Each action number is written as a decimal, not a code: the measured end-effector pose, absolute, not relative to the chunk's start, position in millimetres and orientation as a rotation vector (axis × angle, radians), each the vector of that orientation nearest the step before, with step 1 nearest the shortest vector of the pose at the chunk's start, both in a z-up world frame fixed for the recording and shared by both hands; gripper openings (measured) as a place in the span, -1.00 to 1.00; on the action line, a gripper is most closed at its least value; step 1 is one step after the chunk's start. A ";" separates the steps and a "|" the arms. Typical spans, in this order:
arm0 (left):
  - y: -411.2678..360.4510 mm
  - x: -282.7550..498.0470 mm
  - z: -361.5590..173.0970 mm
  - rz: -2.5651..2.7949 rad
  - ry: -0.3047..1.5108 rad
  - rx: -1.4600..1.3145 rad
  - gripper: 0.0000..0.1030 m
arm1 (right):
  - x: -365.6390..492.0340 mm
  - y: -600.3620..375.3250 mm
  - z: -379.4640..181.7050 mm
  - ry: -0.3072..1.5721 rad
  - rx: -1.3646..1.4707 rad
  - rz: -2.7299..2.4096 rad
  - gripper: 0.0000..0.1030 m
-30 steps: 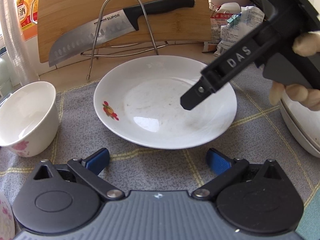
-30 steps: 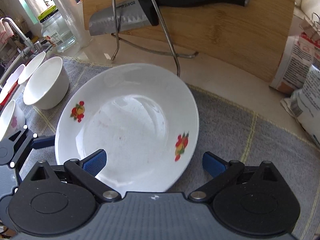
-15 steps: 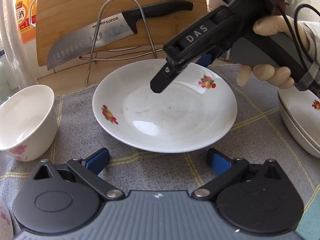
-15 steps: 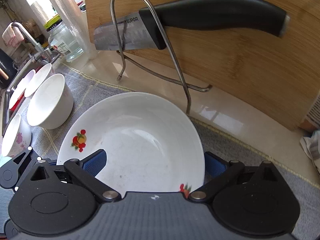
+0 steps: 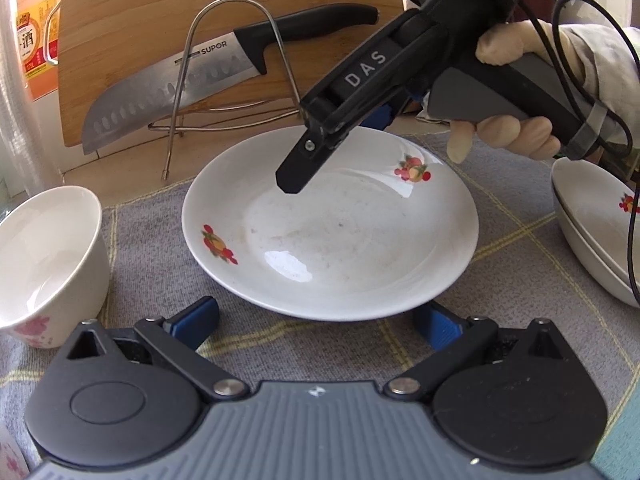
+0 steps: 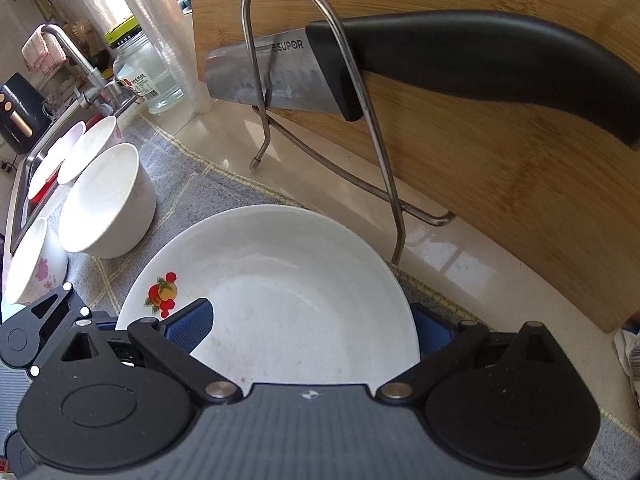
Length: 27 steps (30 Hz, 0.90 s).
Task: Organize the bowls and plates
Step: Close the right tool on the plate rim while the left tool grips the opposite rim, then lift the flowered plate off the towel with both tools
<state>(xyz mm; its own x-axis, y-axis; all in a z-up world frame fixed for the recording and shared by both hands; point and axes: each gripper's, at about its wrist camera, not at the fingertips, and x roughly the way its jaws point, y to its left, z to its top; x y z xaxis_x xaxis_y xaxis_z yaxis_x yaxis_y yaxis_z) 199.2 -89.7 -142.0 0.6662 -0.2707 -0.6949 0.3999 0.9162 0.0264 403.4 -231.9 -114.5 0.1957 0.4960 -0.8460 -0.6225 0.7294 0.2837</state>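
The left gripper (image 5: 316, 320) hangs low over the grey cloth (image 5: 152, 248) with its two blue pads spread wide and nothing between them; the white plate (image 5: 332, 232) with fruit prints lies flat on the cloth straight ahead of it, its near rim just beyond the pads and not touching them; a white bowl (image 5: 44, 256) with pink flowers stands ahead to its left, and stacked dishes (image 5: 592, 232) sit at its far right.

The right gripper (image 6: 310, 330), held in a gloved hand (image 5: 508, 92), reaches over the far rim of that plate; its fingers are apart, the left blue pad (image 6: 190, 326) above the inside of the plate and the right pad beyond the outer rim, so the rim runs between them; whether either pad touches the plate cannot be told; the plate fills the space directly in front of this tool.

Further ahead of both tools a wire rack (image 6: 320, 92) stands on the counter (image 6: 320, 176), a knife (image 5: 208, 76) marked SUPOR resting through it, a wooden board (image 6: 500, 160) leaning behind; ahead and left of the right tool are more white bowls (image 6: 104, 200), with a tap (image 6: 76, 60) beyond them.
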 end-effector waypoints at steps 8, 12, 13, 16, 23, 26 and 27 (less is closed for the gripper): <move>-91.0 204.7 -142.0 -0.426 0.731 0.212 1.00 | 405.7 -228.0 -114.5 1.135 -0.144 0.831 1.00; -89.8 205.7 -142.7 -0.445 0.729 0.208 1.00 | 406.7 -229.0 -114.1 1.138 -0.144 0.850 1.00; -89.7 205.8 -142.8 -0.447 0.729 0.207 1.00 | 407.4 -230.0 -113.9 1.140 -0.138 0.853 1.00; -89.7 205.0 -142.9 -0.454 0.726 0.211 1.00 | 409.7 -232.5 -113.4 1.150 -0.116 0.863 1.00; -89.6 202.9 -142.3 -0.465 0.719 0.224 1.00 | 411.1 -231.8 -112.6 1.167 -0.109 0.882 1.00; -89.1 201.7 -142.2 -0.466 0.717 0.223 1.00 | 412.2 -232.5 -112.5 1.168 -0.103 0.884 1.00; -89.0 201.6 -142.2 -0.467 0.718 0.223 1.00 | 412.8 -232.9 -112.5 1.169 -0.099 0.885 1.00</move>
<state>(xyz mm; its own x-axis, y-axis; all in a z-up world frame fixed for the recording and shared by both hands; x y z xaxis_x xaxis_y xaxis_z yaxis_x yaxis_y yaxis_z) 201.6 -89.0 -142.2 0.6567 -0.3334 -0.6765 0.4830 0.8748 0.0378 412.8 -232.9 -112.5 0.1050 0.5506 -0.8281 -0.6471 0.6701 0.3635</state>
